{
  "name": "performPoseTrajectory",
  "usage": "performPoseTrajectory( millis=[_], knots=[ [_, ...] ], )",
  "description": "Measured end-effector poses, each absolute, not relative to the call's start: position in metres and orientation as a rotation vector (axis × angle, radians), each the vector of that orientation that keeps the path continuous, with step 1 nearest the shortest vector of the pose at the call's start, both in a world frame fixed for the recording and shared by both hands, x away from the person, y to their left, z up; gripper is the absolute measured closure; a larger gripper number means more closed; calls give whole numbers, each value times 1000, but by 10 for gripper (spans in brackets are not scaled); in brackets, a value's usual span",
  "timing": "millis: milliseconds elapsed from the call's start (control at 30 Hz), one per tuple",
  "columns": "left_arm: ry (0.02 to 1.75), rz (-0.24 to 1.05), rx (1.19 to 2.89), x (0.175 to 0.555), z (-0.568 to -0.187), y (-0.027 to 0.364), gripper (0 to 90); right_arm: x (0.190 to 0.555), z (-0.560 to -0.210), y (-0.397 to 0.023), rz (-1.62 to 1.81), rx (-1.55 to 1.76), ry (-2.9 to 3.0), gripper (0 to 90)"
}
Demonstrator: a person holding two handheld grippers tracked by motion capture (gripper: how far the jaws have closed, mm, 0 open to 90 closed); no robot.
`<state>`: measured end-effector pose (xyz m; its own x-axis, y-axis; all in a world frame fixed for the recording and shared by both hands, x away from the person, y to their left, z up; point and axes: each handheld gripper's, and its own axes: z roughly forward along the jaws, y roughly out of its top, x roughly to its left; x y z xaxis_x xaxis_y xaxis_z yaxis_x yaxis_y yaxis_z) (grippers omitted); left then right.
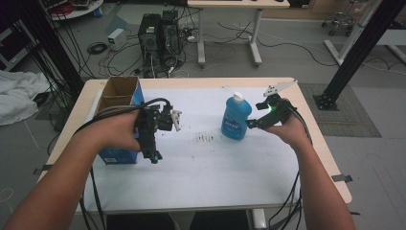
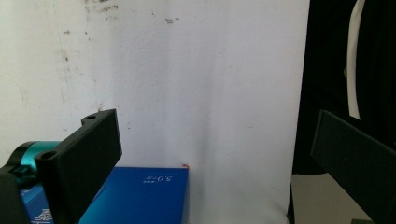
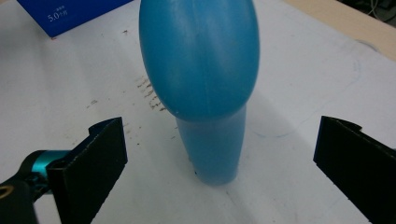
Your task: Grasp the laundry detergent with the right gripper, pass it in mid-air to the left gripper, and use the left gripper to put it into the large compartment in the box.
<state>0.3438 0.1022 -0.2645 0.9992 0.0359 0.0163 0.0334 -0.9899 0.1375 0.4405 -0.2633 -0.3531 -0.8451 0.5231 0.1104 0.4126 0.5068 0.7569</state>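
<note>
The right gripper has its two black jaws spread wide apart, and they hold nothing. The blue bottle stands upright on the white table right in front of it, in line with the gap, not touched. The left gripper is far off to the side, jaws apart too, pointing down. A blue box, open on top, sits just beside it.

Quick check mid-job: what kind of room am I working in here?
Probably a lab or robotics workshop: computer towers with cables loose on the floor, black aluminium frame struts, and a table covered with a stained white sheet.
</note>
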Motion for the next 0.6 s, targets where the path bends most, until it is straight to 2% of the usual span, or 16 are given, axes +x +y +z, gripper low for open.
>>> performPoseTrajectory(
  millis=[600],
  knots=[
    [68, 26, 2999, 342, -267, 110, 17, 447, -381, -239, 1249, 806, 2616, 17]
  ],
)
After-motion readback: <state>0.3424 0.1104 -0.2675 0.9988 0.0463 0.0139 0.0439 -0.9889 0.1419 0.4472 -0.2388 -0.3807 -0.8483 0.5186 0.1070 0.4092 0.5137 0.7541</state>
